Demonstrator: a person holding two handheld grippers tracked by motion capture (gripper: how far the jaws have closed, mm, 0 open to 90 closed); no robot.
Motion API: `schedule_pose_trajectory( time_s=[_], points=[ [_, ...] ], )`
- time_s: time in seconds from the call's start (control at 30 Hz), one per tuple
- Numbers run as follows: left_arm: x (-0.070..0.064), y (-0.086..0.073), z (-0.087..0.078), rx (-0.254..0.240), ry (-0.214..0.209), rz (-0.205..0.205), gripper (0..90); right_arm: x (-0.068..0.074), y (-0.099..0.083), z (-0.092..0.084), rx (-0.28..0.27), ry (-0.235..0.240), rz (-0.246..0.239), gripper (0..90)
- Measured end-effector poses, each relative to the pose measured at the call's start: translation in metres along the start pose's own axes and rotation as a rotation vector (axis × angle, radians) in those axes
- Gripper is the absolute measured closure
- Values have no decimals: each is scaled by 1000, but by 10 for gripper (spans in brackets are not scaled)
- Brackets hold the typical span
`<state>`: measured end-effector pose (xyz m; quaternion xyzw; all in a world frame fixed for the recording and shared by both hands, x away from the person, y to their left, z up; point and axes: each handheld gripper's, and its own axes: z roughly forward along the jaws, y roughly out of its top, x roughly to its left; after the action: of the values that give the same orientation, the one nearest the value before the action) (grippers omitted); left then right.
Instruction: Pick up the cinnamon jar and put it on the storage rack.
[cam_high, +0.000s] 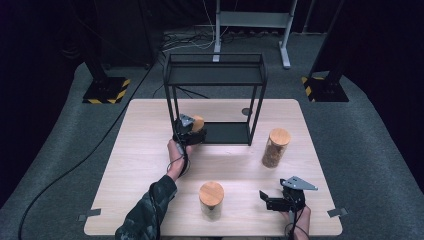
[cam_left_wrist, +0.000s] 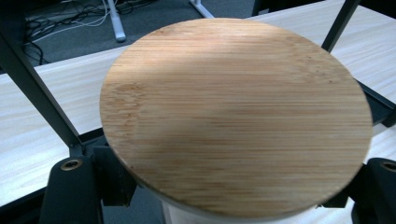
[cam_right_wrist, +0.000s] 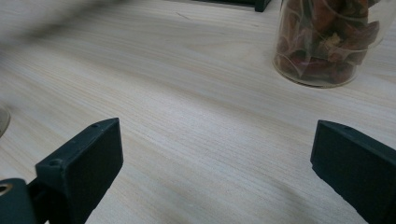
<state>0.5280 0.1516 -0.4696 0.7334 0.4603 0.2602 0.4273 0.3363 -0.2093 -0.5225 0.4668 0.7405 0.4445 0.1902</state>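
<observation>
Left claw (cam_high: 192, 131) is clamped on a jar (cam_high: 197, 123) with a bamboo lid, jaws on either side just under the lid in the left gripper view, lid (cam_left_wrist: 236, 116) right in front of the lens. Jar sits at the front-left corner of the black rack (cam_high: 215, 75), at the edge of its lower shelf (cam_high: 227, 133); can't tell whether it's resting on the shelf or held just above it. Judging by that, the job is loading jars into the rack, and this is the first one going in. Nothing is on the top shelf, and no other jar is on the lower one. Right claw (cam_high: 272, 199) is wide open and holding nothing, hovering low over the tabletop (cam_high: 150, 200) at the near right corner; both jaws show apart with bare wood between them in the right gripper view. Two jars left out on the tabletop: one with reddish-brown contents (cam_high: 276, 147) to the right of the rack, well clear of it, and one (cam_high: 211, 200) near the front edge, between the two arms. So roughly one of three in progress, none confirmed released. Left to do: seat and release this jar, then fetch the other two.
</observation>
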Motion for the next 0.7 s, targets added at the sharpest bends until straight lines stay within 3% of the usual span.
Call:
schedule_pose_trajectory(
  time_s=[0.7],
  points=[
    [-1,4,15,12,11,7,253,0,0,0,-1,0,-4,13]
  ],
)
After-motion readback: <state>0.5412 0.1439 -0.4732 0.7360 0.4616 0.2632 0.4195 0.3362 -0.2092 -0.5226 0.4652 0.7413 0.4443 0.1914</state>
